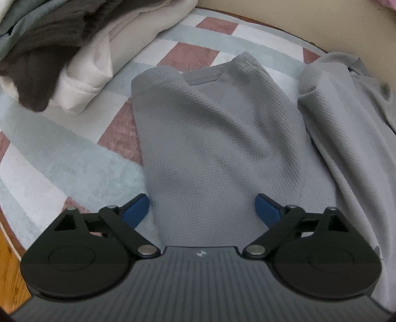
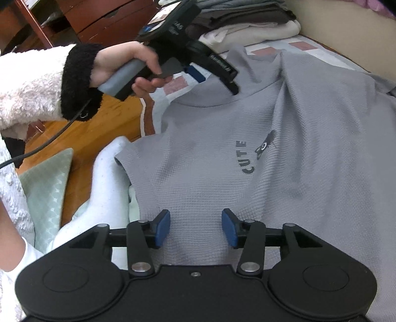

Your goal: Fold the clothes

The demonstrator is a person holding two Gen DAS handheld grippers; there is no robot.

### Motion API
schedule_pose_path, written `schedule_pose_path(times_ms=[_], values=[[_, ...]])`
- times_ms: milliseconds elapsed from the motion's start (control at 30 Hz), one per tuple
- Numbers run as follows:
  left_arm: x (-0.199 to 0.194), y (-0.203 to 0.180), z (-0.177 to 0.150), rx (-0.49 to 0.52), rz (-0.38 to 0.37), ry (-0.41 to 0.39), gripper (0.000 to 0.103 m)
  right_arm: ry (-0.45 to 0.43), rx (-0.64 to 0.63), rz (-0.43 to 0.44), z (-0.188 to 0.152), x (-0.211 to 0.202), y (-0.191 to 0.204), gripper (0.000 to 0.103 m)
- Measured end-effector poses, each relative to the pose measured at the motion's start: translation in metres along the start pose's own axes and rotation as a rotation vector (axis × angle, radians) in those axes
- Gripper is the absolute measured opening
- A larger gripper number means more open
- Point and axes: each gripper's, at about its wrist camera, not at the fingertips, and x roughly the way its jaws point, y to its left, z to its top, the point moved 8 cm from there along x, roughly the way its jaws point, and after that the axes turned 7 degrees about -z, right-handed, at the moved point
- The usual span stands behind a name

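A grey waffle-knit shirt lies spread on a bed covered by a checked blanket of pale blue, white and dusty red squares, its printed word "CUTE" and a small dark figure facing up beside a fold that runs down from the collar. The left gripper, held in a person's hand that emerges from a fluffy white sleeve with a black cuff, hangs over the shirt's collar end with its blue-padded jaws spread wide, the cloth lying below them and nothing pinched. The right gripper points down at the shirt near its edge, jaws parted about halfway, the blue pads apart from each other with flat fabric showing through the gap and no fold taken up. Seen from the left wrist, one part of the shirt is folded over into a narrow panel while the rest bunches to the right. A stack of folded clothes, white, brown and grey-green, sits at the head of the blanket near the collar. A wooden floor and dark red drawers show beyond the bed's edge.
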Motion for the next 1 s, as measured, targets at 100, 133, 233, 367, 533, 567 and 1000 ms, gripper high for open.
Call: schedule_pose_path(times_ms=[100,133,233,367,533,567,1000], values=[[-0.007,-0.022,0.004,0.151,-0.033,-0.046,0.004,0.009,-0.007,0.027,0.000,0.004,0.004,0.066],[-0.009,-0.030,0.003,0.185,-0.032,-0.035,0.003,0.013,-0.004,0.028,-0.001,0.007,0.004,0.067],[-0.023,-0.046,0.002,0.278,0.023,-0.087,0.003,0.019,0.015,0.028,-0.002,0.013,0.004,0.069],[-0.062,-0.059,0.003,0.382,0.090,-0.209,0.003,0.007,0.028,0.033,-0.002,0.012,0.002,0.067],[-0.120,-0.045,0.010,0.372,0.144,-0.323,0.003,-0.044,-0.010,0.058,0.002,-0.007,0.004,0.007],[-0.126,-0.040,0.010,0.358,0.143,-0.322,0.003,-0.051,-0.005,0.050,0.004,-0.012,0.002,0.006],[-0.091,-0.023,-0.003,0.273,0.131,-0.223,0.003,0.011,-0.057,-0.021,-0.004,0.005,0.015,0.062]])
